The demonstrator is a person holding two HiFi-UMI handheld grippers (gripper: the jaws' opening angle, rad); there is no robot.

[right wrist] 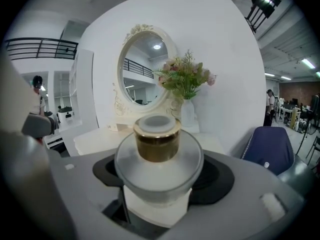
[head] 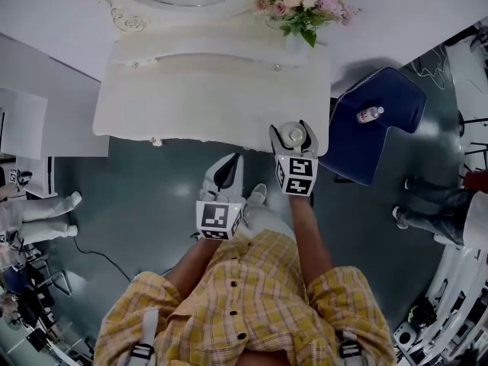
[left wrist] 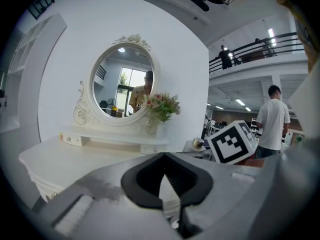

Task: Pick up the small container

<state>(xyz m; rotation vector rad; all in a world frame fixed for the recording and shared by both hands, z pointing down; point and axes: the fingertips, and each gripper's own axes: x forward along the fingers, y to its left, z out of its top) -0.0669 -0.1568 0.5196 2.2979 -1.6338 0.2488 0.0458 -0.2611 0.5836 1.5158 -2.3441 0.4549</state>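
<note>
The small container (head: 293, 135), a round frosted jar with a gold-banded cap, sits between the jaws of my right gripper (head: 294, 139) at the front right corner of the white dressing table (head: 191, 97). In the right gripper view the jar (right wrist: 159, 156) fills the pocket of the right gripper (right wrist: 159, 176), whose jaws are closed against its sides. My left gripper (head: 227, 168) hangs over the floor in front of the table, left of the right one. The left gripper (left wrist: 167, 184) has its jaws together with nothing between them.
A vase of pink flowers (head: 301, 2) stands at the table's back right, beside an oval mirror (left wrist: 122, 86). A dark blue chair (head: 381, 120) with a small bottle (head: 370, 114) on it stands right of the table. A person's legs (head: 431, 204) are at the far right.
</note>
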